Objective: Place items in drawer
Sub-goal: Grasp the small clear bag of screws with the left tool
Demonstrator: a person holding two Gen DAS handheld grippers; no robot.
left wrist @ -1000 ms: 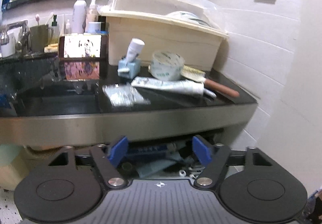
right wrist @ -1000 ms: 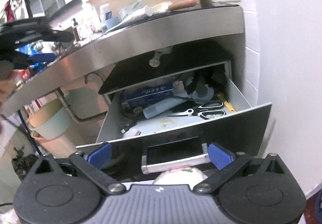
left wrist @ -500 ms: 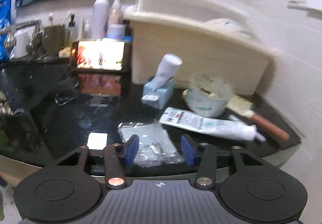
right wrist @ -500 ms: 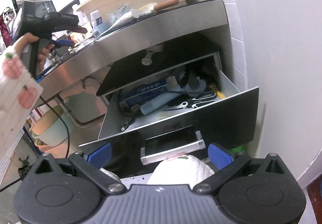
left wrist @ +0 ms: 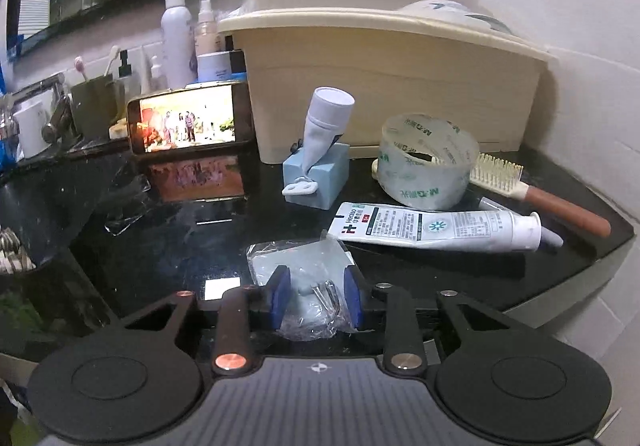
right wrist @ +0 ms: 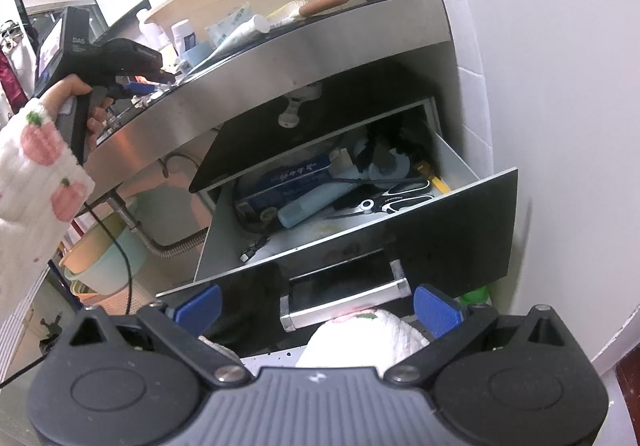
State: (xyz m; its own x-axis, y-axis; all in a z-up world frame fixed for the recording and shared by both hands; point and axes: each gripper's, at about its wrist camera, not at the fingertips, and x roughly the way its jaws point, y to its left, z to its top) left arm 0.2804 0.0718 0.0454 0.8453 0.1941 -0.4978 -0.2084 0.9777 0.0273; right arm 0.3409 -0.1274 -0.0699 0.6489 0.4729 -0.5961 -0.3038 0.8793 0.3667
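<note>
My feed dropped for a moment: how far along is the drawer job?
Done: drawer open. In hand: left gripper closing around the plastic bag, not lifted. Left: tube, tape roll and brush on the counter.

We see both views sharp, evenly lit, bowed at dark corners; the phone [left wrist: 188,121] glares, mirrored on the counter [left wrist: 160,238].

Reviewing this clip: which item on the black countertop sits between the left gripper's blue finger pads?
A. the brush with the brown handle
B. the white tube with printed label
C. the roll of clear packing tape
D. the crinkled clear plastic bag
D: the crinkled clear plastic bag lies between the closing jaws of the left gripper; the other three items lie farther back.
</note>
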